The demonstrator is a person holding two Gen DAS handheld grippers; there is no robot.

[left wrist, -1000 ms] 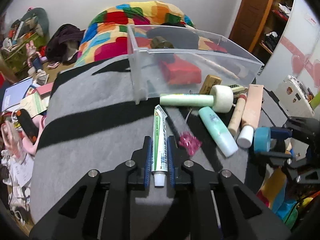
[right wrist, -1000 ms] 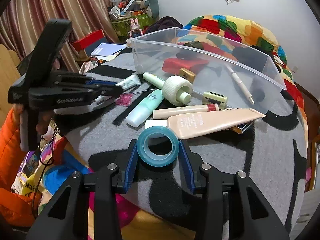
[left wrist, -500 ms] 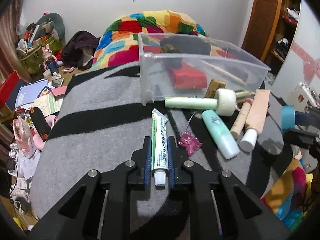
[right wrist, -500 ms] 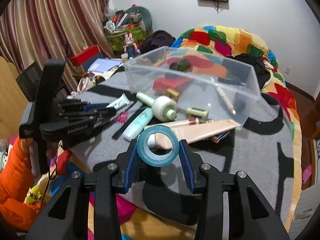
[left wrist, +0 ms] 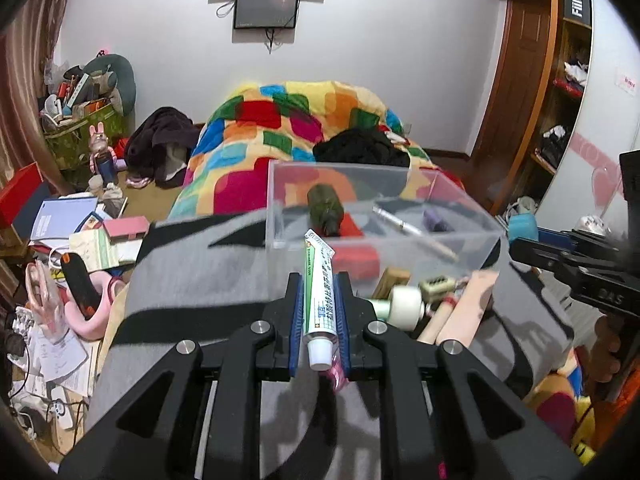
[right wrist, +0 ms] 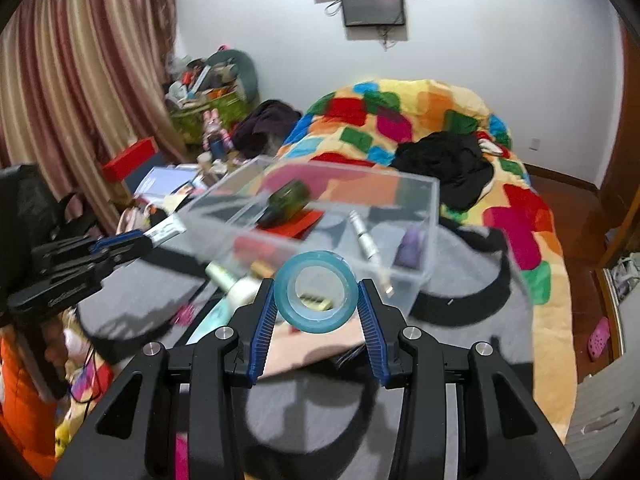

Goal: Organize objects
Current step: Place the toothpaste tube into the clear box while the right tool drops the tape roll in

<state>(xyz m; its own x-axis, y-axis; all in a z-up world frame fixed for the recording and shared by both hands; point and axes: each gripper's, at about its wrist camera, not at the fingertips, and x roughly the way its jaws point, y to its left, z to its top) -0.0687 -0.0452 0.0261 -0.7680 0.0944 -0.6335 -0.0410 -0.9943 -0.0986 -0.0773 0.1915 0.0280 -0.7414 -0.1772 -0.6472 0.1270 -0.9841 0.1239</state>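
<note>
- Left wrist view: left gripper (left wrist: 319, 312) clamped on a white-and-green tube (left wrist: 318, 286), jaws tight against both its sides, white cap toward the camera, crimped end pointing at the clear plastic bin (left wrist: 460, 216).
- Held above the grey-and-black blanket (left wrist: 200, 280), tube's far end overlapping the bin's near wall in the picture.
- Inside the bin: a dark green bottle (left wrist: 325, 208), a red block (left wrist: 356, 258), a pen (left wrist: 414, 234), a small purple item (left wrist: 436, 218).
- Just in front of the bin, on the blanket: a white roll (left wrist: 407, 307) and a pink tube (left wrist: 466, 308), partly hidden by the gripper.
- At the right edge, right gripper (left wrist: 576, 270) seen from the side.
- Right wrist view: right gripper (right wrist: 316, 304) gripping a blue tape roll (right wrist: 316, 292), jaws partly apart with pads pressed on the roll's outer rim, hole facing the camera.
- Roll raised above the blanket (right wrist: 460, 336), just before the bin (right wrist: 424, 236); picture blurred.
- At the left, left gripper (right wrist: 116, 246) with the tube (right wrist: 166, 230) pointing toward the bin's corner.
</note>
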